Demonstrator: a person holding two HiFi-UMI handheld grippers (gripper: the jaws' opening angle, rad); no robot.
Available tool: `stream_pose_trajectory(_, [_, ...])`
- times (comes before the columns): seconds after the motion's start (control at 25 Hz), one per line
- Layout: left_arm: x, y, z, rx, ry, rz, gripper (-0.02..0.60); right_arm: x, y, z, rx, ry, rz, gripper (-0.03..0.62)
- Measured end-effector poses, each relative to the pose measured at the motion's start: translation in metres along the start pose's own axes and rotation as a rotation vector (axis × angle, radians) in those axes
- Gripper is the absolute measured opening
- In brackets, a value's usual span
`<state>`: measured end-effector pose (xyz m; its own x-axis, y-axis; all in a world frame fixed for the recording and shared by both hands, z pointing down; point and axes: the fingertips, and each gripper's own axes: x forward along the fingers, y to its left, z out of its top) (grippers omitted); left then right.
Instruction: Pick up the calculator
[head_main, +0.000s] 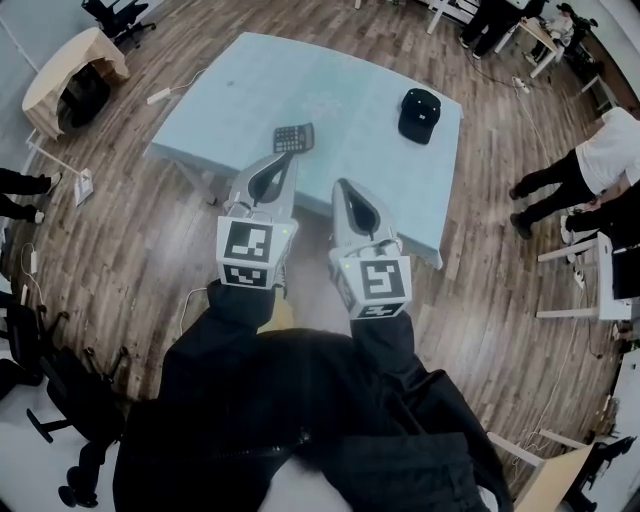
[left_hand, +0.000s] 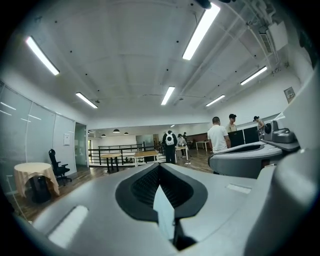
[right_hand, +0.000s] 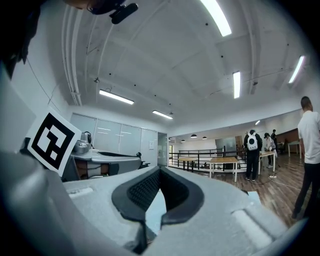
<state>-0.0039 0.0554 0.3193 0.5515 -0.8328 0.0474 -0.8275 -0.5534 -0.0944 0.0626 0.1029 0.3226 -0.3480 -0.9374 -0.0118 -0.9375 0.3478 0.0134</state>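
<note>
The dark calculator (head_main: 293, 138) lies flat near the front edge of the light blue table (head_main: 260, 85). My left gripper (head_main: 286, 160) points level at the table, and its tip appears just short of the calculator. Its jaws meet at the tips with nothing between them (left_hand: 159, 166). My right gripper (head_main: 341, 186) hangs beside it, further from the table edge. It is also shut and empty (right_hand: 160, 170). Neither gripper view shows the calculator. Only a sliver of blue table shows through the hollow behind each pair of jaws.
A black cap (head_main: 420, 113) lies on the table's right part. People stand at the right (head_main: 590, 165) and office chairs at the left (head_main: 60, 390). A draped round table (head_main: 70, 75) stands at the upper left. The floor is wooden.
</note>
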Motion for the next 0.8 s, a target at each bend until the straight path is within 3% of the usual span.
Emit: stream_pose_trajectory(0.8, [0.172,0.160,-0.006,-0.067,0.027,-0.065,-0.003,0.230,-0.044,0.001,-0.023,0.074,-0.055,0.000])
